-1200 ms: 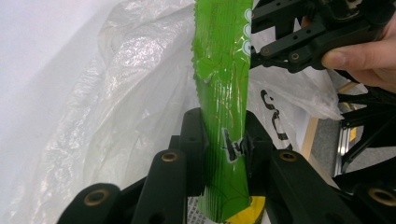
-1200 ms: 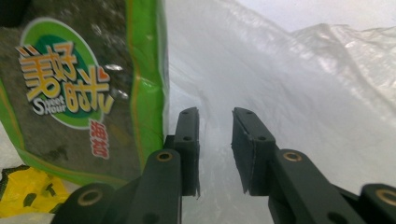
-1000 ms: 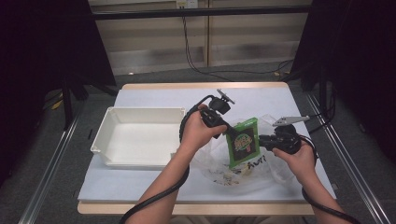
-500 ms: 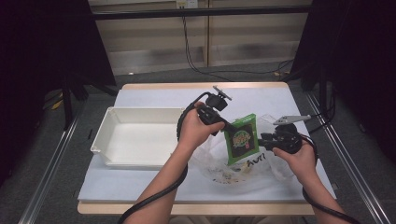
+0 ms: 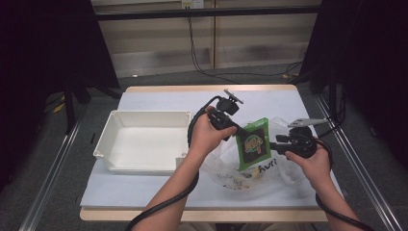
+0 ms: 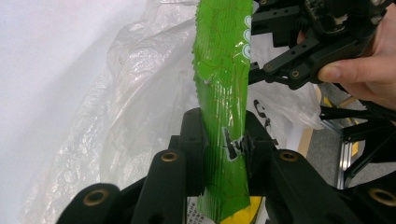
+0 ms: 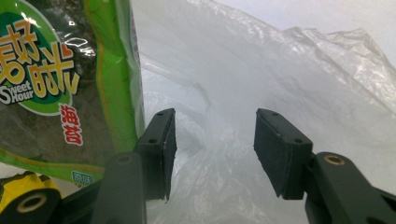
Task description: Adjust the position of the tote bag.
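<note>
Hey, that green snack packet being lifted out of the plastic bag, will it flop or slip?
The green snack packet probably stays fairly stiff: it stands upright from the left claw. Its glossy film may slip. Likely light, since one edge pinch holds it.

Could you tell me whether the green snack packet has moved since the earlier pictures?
Barely: the green snack packet, clamped in the left gripper, sits a touch higher and closer to the white tray.

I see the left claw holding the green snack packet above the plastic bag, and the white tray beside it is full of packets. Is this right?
One thing is wrong: the white tray holds nothing, as the high view shows. The rest stands: the left claw is shut on the green snack packet, above the plastic bag.
</note>
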